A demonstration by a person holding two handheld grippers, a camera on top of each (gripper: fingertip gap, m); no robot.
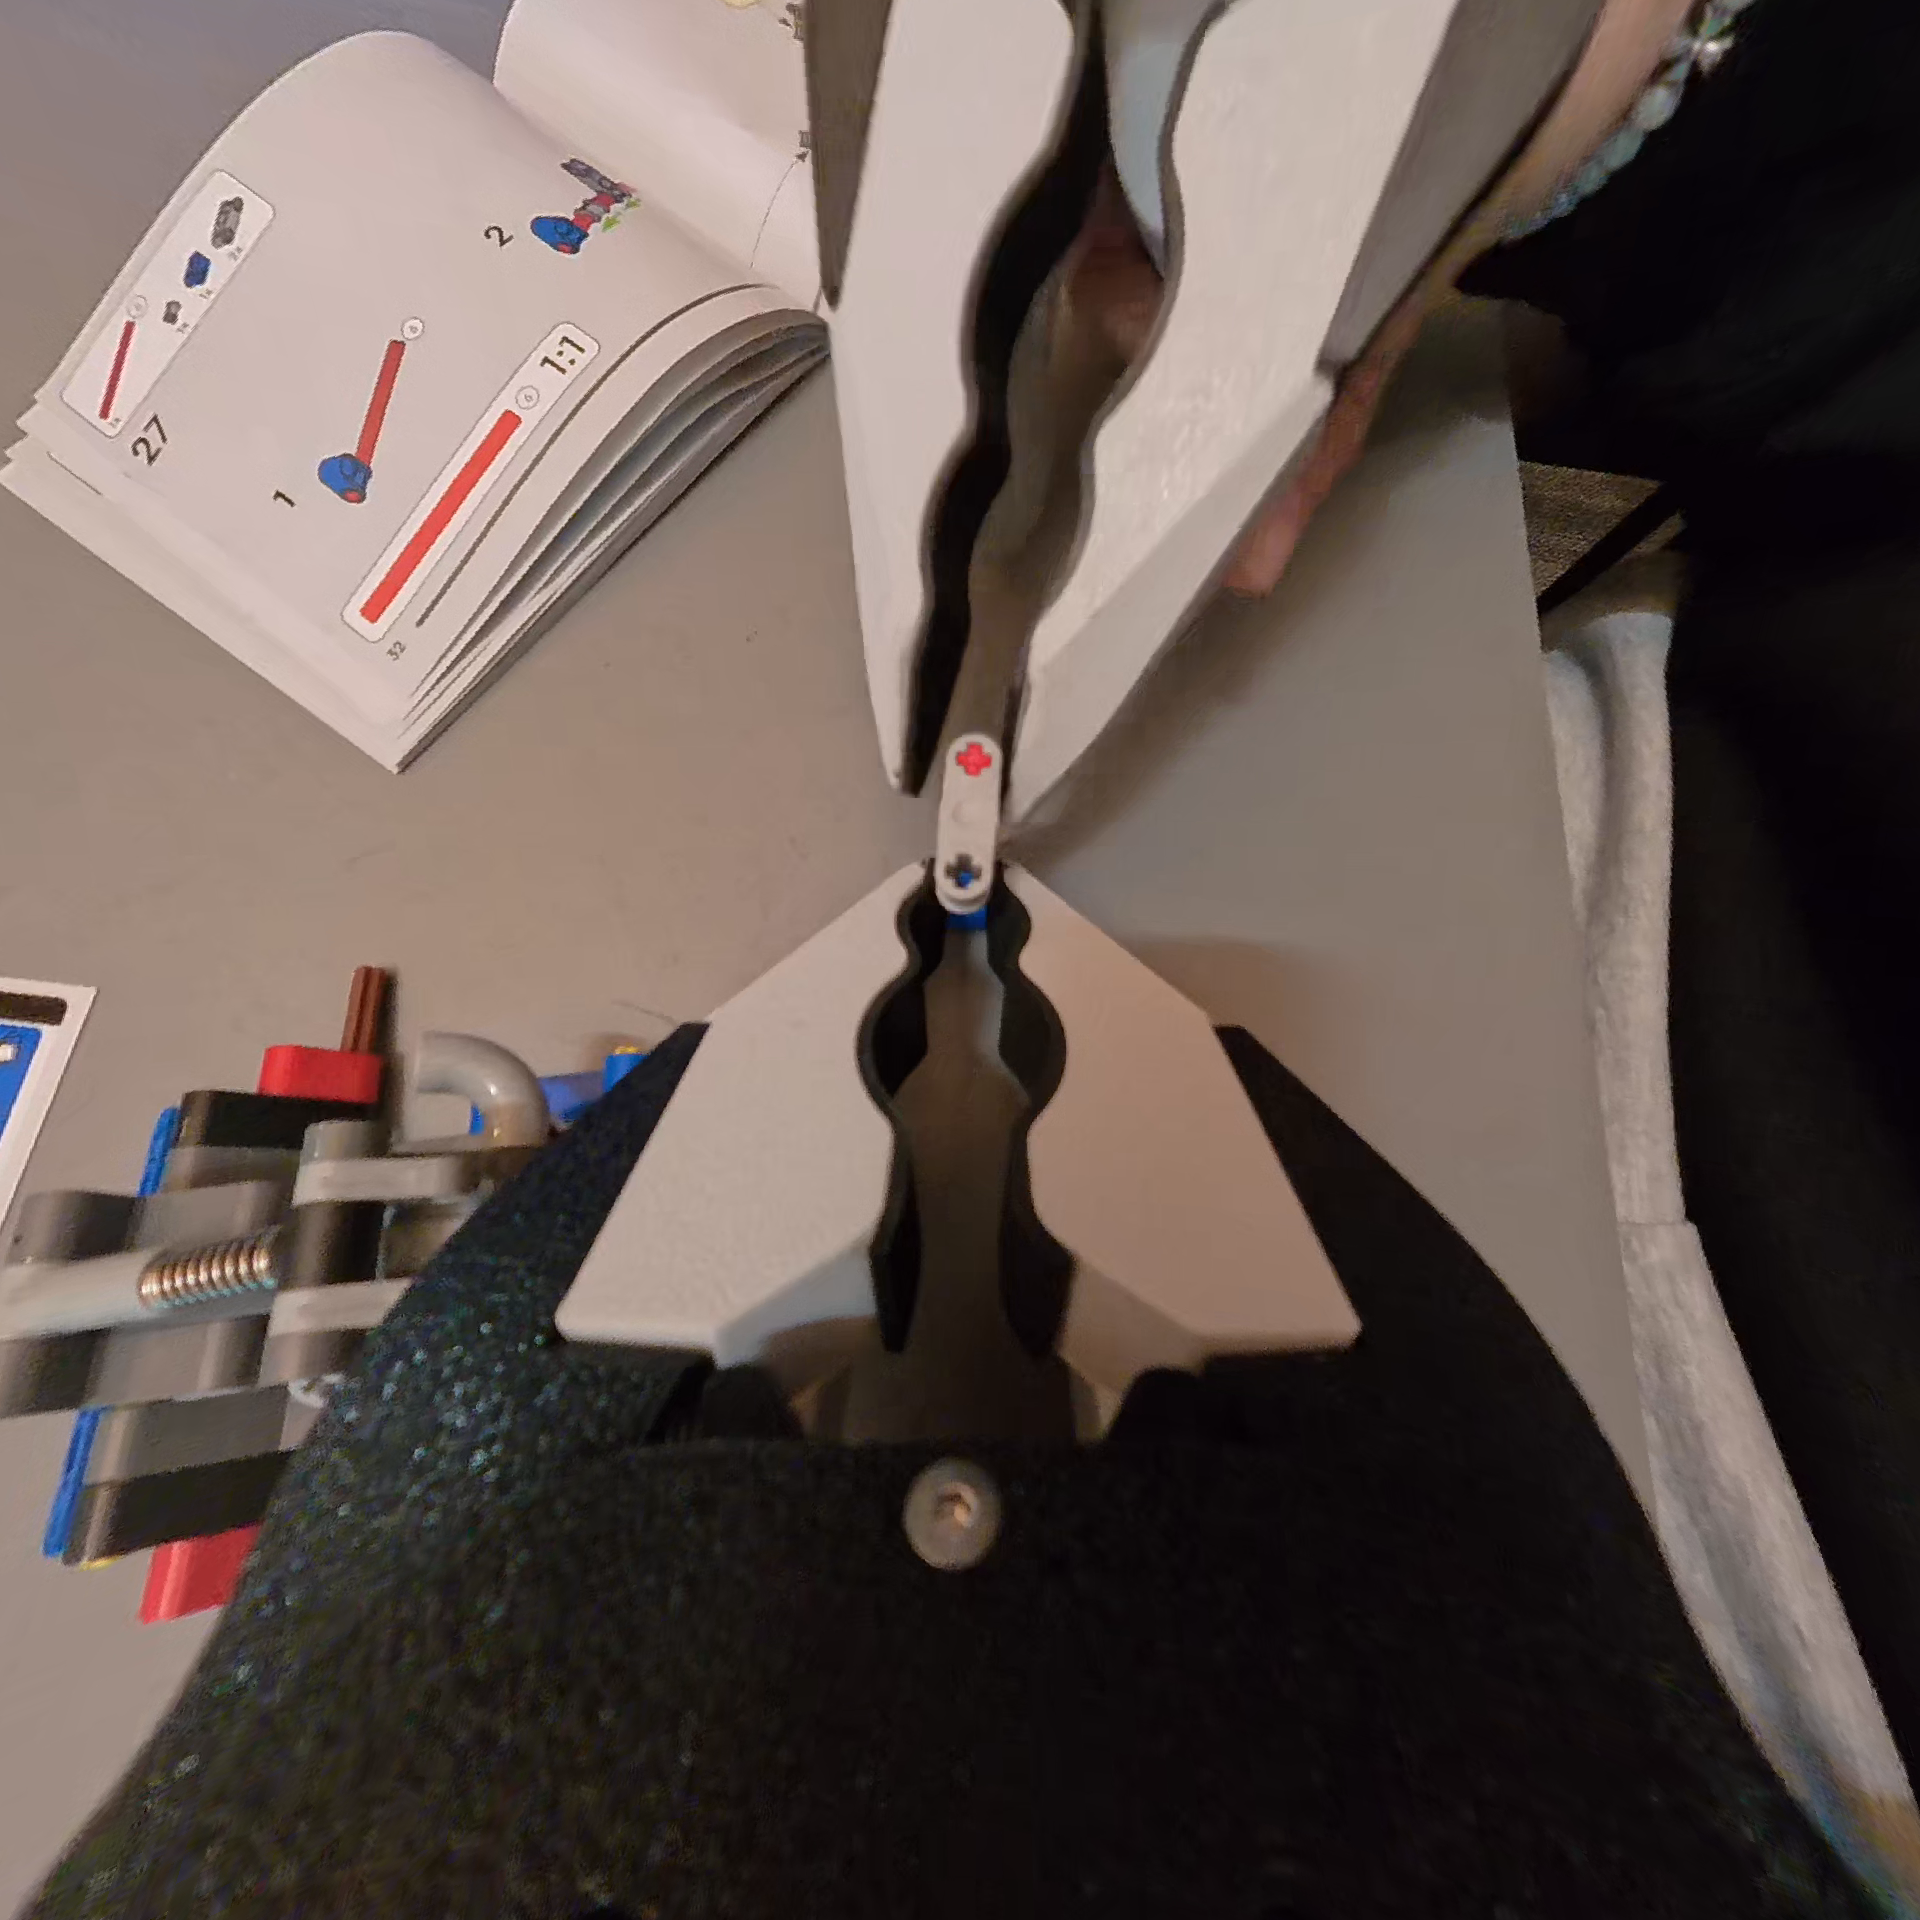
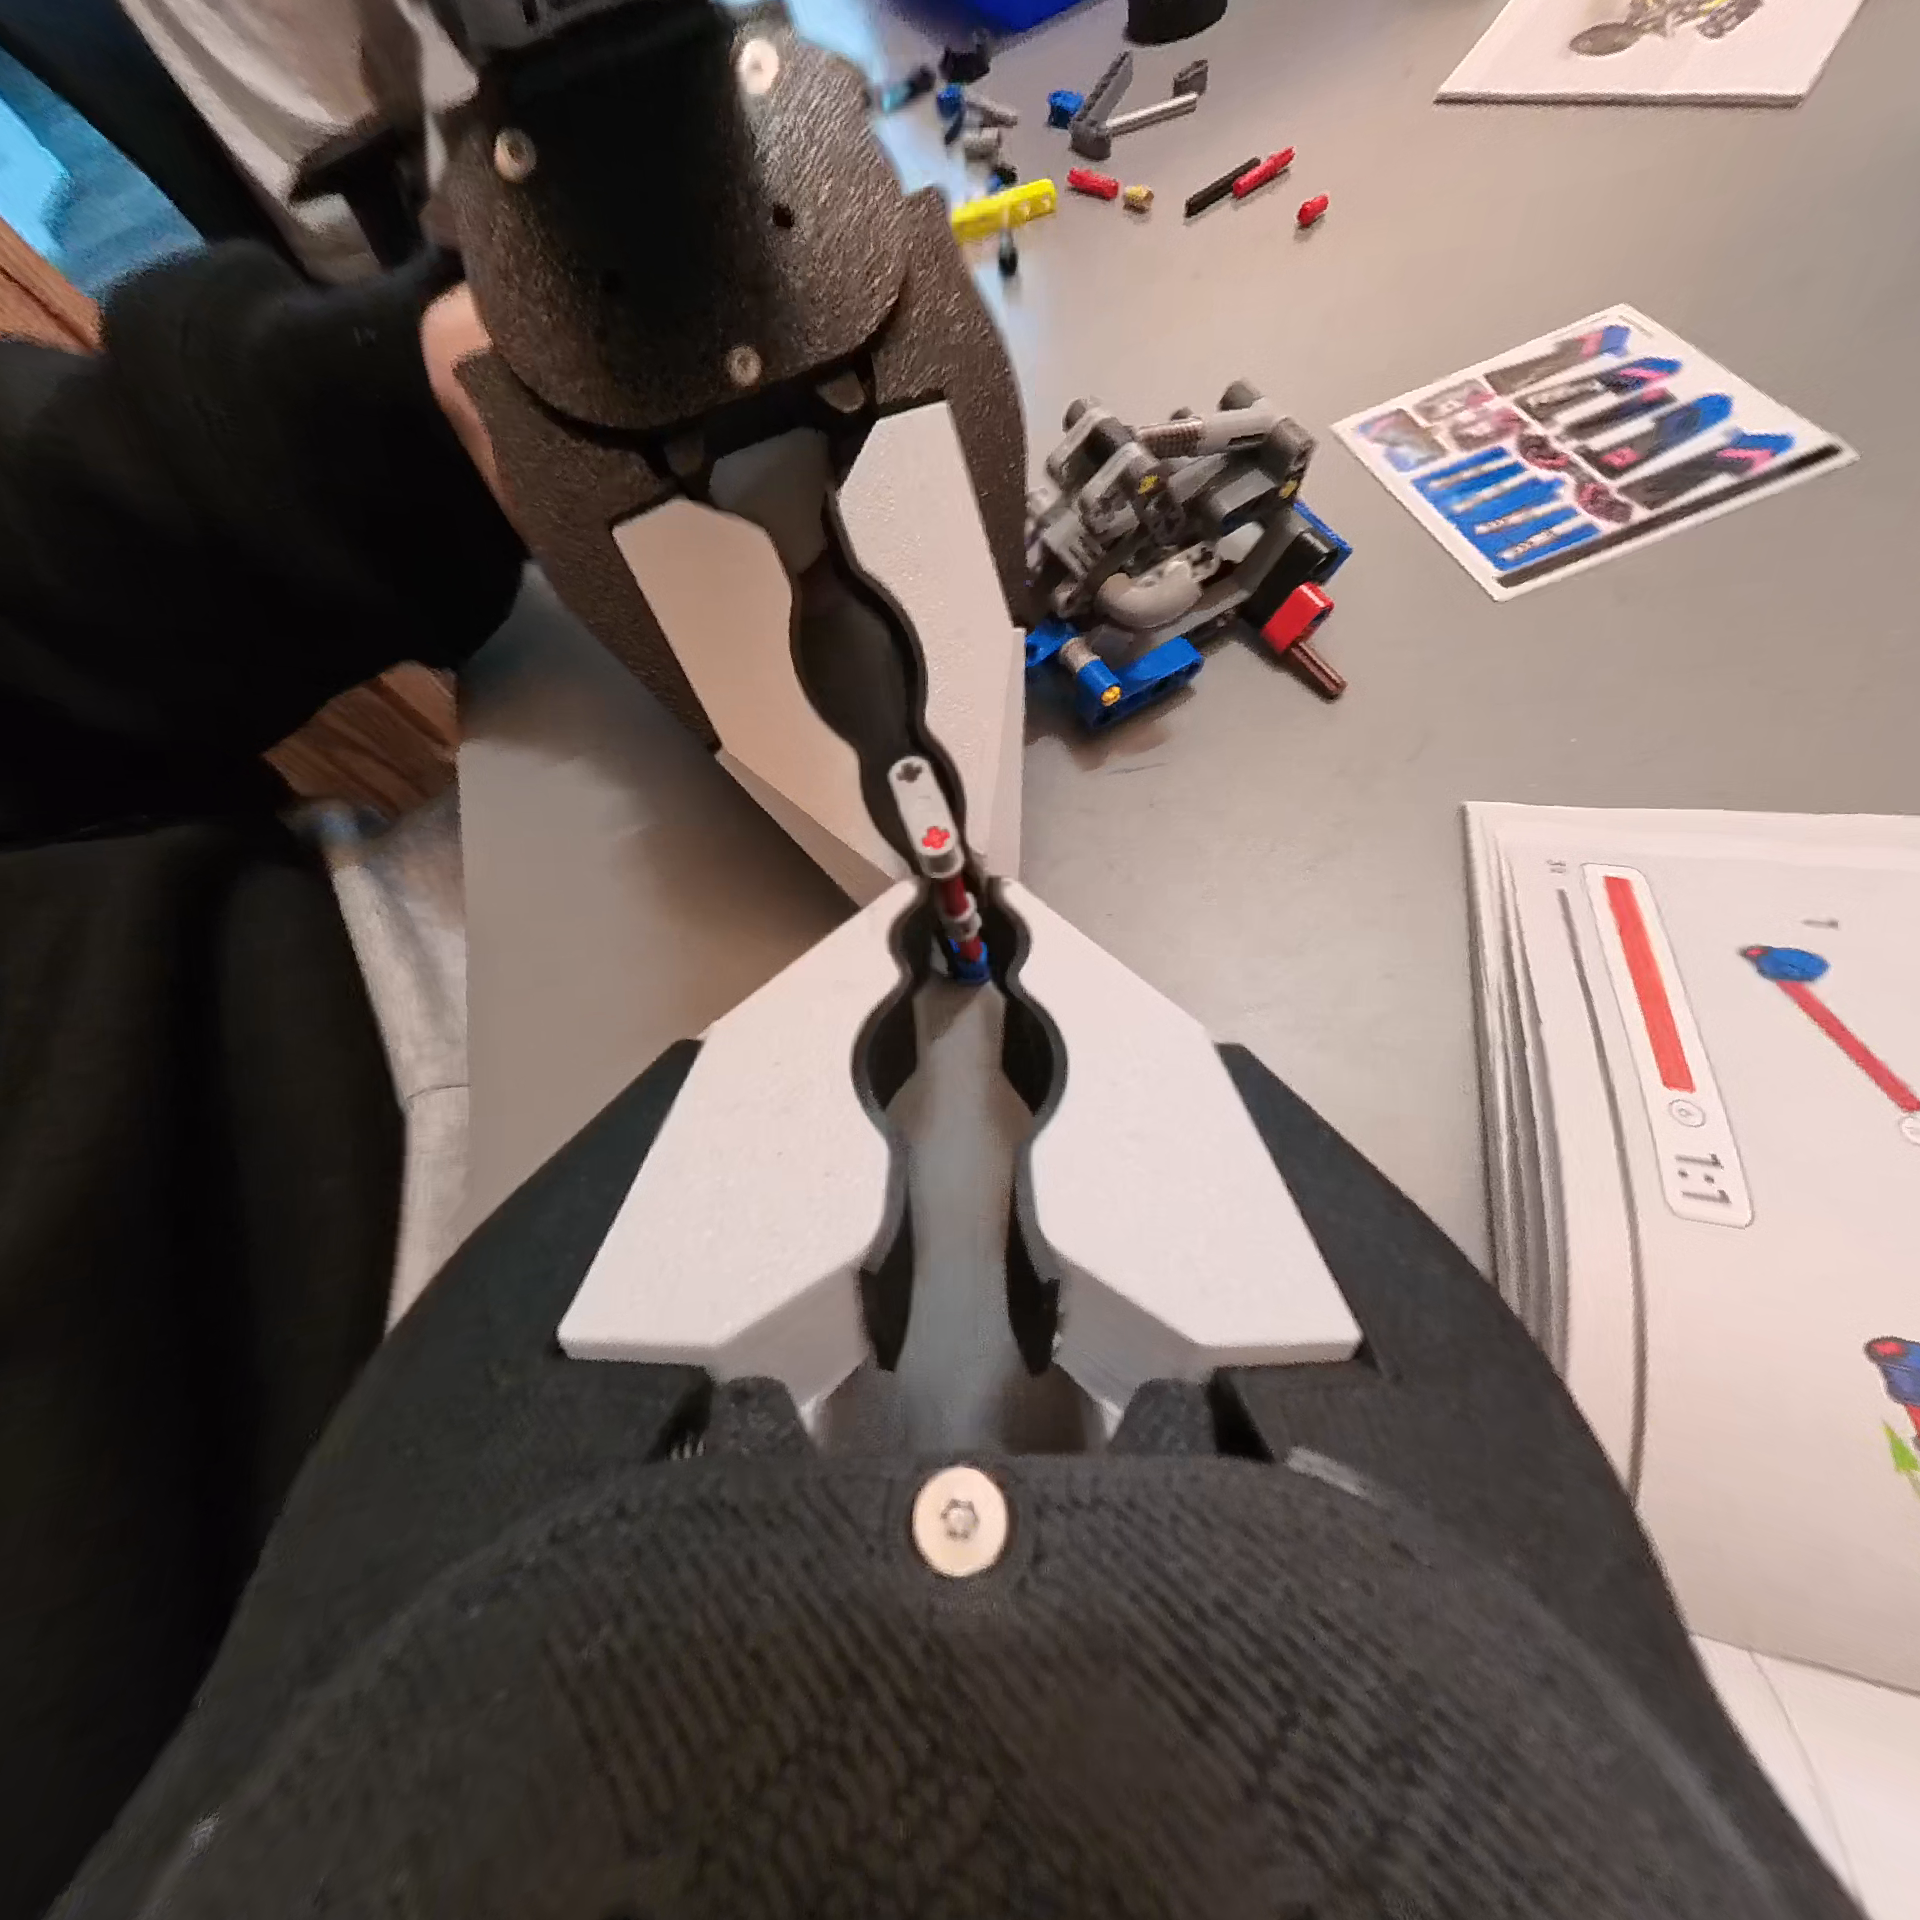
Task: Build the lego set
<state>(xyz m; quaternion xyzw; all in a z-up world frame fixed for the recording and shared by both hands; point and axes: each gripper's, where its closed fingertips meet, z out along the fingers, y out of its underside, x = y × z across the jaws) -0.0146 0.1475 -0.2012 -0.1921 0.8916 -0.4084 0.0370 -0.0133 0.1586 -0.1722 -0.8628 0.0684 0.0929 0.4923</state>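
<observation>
Both tools meet tip to tip above the desk [image 2: 1195,831], so most of the grip is hidden by the fingers. My left tool [image 1: 964,896] is almost fully closed, pinching one end of a small grey lego beam [image 1: 968,816]. A bit of blue shows just behind that end, between the fingers, but I cannot tell what piece it is. The beam's long axis runs straight ahead in line with the fingers, its far end reaching into the tips of the right tool [image 2: 956,902]. That far end shows a red cross in its hole. The right tool is also nearly closed, clamped on a thin red axle [image 2: 958,920] that points forward out of its tips into the beam. A blue bush [image 2: 966,968] sits on the axle deeper between the fingers, half hidden. Beyond and right of the right tool stands the partly built model [image 2: 1174,551], slightly blurred. A sticker sheet [image 2: 1590,447] lies further right of it and loose parts [image 2: 1091,156] lie farther ahead. The open instruction booklet [image 1: 416,343] lies ahead-left of the left tool, cut off at the frame edge. A black sleeve [image 2: 208,520] covers whatever hand holds the left tool.
</observation>
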